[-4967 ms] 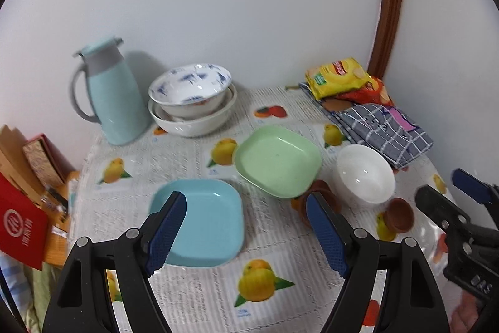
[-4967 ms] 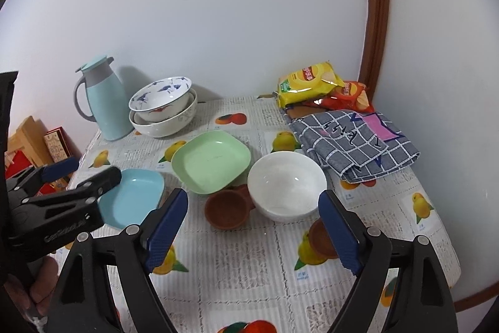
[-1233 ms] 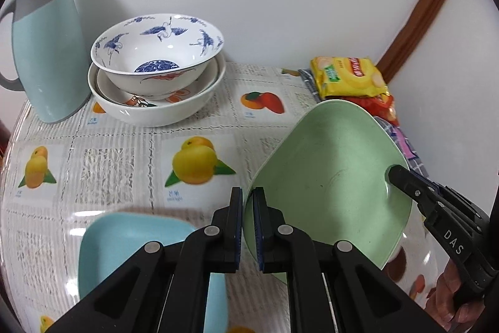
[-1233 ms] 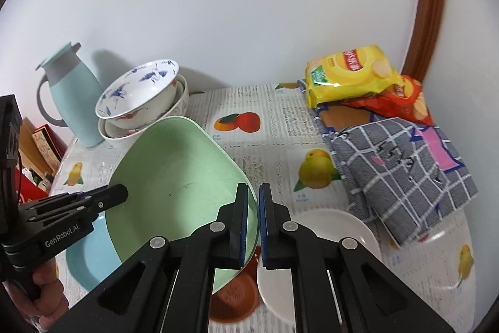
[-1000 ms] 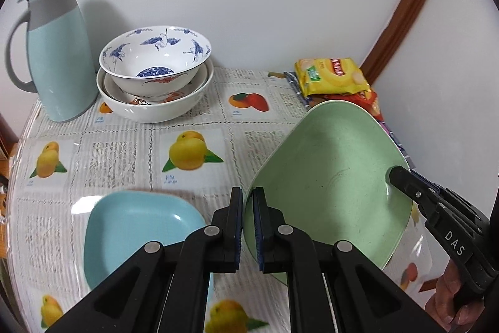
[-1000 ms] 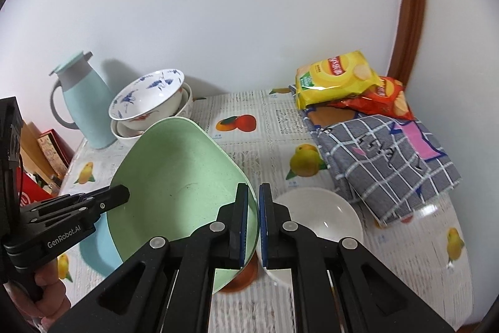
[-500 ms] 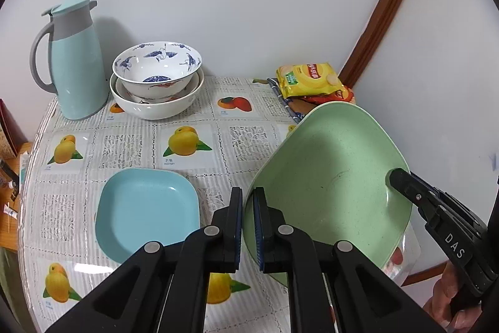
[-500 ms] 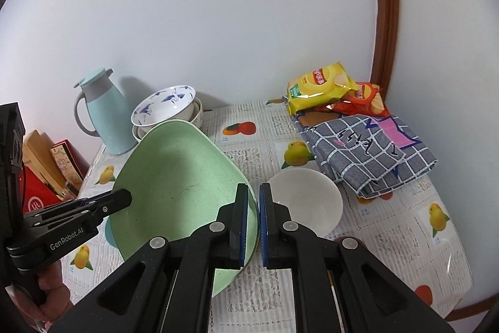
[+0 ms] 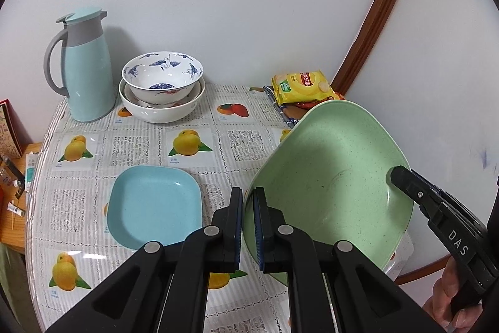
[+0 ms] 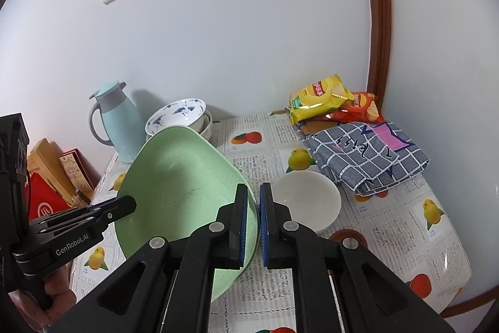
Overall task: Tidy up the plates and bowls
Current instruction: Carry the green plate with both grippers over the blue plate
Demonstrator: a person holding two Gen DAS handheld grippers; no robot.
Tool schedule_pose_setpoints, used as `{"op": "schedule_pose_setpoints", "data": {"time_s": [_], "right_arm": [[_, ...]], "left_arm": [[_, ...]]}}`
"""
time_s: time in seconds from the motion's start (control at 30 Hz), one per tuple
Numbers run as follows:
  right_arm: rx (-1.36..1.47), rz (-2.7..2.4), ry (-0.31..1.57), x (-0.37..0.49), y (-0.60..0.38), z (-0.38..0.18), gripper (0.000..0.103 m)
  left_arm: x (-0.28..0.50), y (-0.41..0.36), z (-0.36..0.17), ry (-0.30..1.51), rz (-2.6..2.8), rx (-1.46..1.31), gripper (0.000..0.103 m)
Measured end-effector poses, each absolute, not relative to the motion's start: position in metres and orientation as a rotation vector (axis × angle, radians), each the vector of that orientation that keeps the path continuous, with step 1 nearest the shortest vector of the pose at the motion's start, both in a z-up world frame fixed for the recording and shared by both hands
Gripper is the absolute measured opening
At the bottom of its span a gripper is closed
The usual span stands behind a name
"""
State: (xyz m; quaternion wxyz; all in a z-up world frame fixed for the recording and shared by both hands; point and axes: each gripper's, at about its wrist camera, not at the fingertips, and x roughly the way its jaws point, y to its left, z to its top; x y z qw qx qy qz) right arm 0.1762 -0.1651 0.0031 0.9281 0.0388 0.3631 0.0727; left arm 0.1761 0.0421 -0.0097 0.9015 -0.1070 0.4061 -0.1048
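From my remote seat I saw a table under a fruit-print tablecloth set against a pale wall. At far left stood a light-blue jug, then stacked white bowls, with a blue square plate lying nearer. My left gripper was clamped on one rim of the green square plate, lifted and tilted above the table; my right gripper pinched its opposite rim. Rightward sat a white bowl, a checked cloth, crisp packets and brown door trim.
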Motion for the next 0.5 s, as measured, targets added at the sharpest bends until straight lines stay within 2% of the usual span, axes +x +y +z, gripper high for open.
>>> {"op": "schedule_pose_setpoints", "data": {"time_s": [0.5], "right_arm": [[0.077, 0.181, 0.731, 0.168, -0.148, 0.008, 0.008]], "left_arm": [[0.162, 0.059, -0.005, 0.826, -0.184, -0.235, 0.008]]}}
